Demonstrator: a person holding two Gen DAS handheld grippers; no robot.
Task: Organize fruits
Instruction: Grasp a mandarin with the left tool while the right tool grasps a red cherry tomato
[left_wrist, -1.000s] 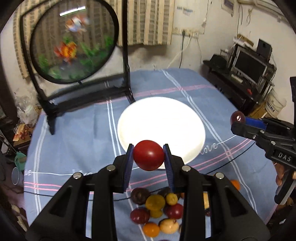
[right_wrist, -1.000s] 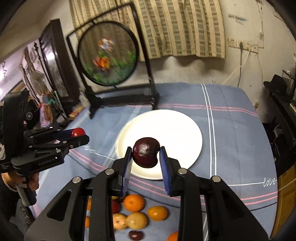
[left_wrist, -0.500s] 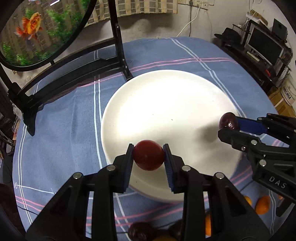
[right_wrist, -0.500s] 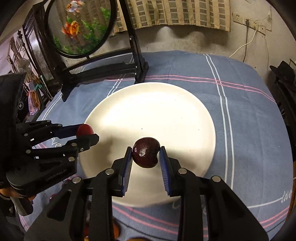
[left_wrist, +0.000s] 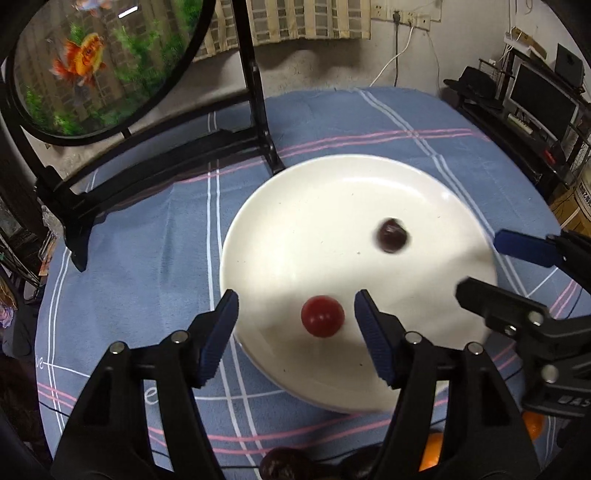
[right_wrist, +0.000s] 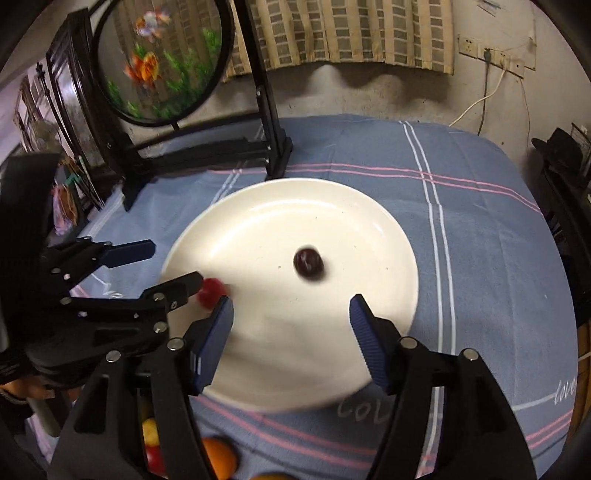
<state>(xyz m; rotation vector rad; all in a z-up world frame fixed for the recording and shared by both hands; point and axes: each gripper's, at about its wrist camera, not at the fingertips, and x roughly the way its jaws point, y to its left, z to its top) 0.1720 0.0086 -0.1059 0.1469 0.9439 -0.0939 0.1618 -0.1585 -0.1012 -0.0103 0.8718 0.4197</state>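
Left wrist view shows the small glossy red round fruit (left_wrist: 322, 320) lying on the near part of the wide white ceramic plate (left_wrist: 295, 206), loose between the released left tongs (left_wrist: 295, 332), whose jaws have just been opening. A dark purple round fruit (left_wrist: 392, 235) sits farther right on the plate, freed by the right tongs (right_wrist: 291, 334), likewise just opened. Both look light, smooth and prone to roll; pinch gently across the middle. Only the right wrist view shows orange and yellow fruits (right_wrist: 218, 456) waiting on the blue striped bench cloth (right_wrist: 480, 229).
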